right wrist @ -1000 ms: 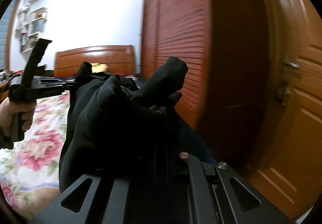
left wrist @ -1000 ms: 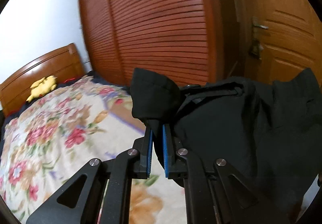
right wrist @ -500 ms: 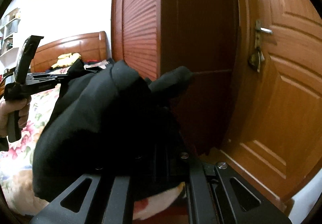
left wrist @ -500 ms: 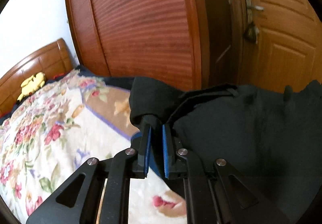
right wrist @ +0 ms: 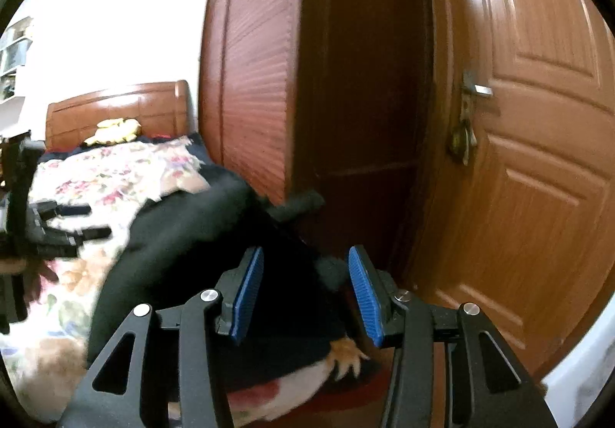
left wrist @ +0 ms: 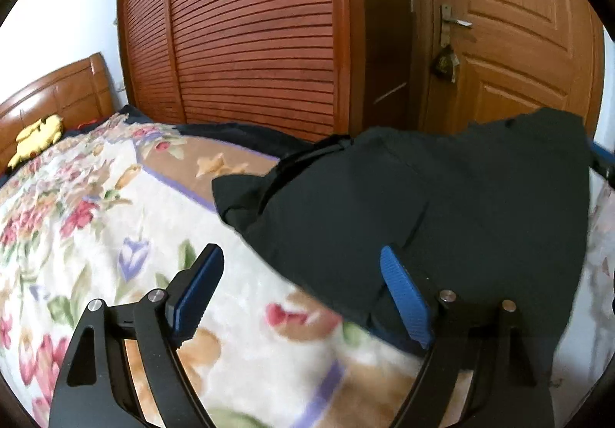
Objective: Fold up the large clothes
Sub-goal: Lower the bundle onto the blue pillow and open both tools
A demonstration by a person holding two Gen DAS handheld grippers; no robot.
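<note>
From the left wrist, the black garment (left wrist: 442, 213) lies across the flowery bed cover (left wrist: 96, 205), long side running left to right with bare cover to its left; the left gripper (left wrist: 303, 286) is opening, touching nothing. From the right wrist, the garment (right wrist: 184, 247) hangs over the bed edge near the door (right wrist: 538, 159), and the right gripper (right wrist: 305, 289) is opening just above it.

The garment (left wrist: 442, 205) is plain black. The blanket (left wrist: 96, 220) is cream with red, pink and purple flowers, green leaves and a tan border. Each gripper's pads (left wrist: 403, 293) are blue on black frames. The wardrobe (left wrist: 250, 36) is reddish-brown, the door (left wrist: 519, 55) orange-brown, the plush toy (left wrist: 36, 138) yellow.
</note>
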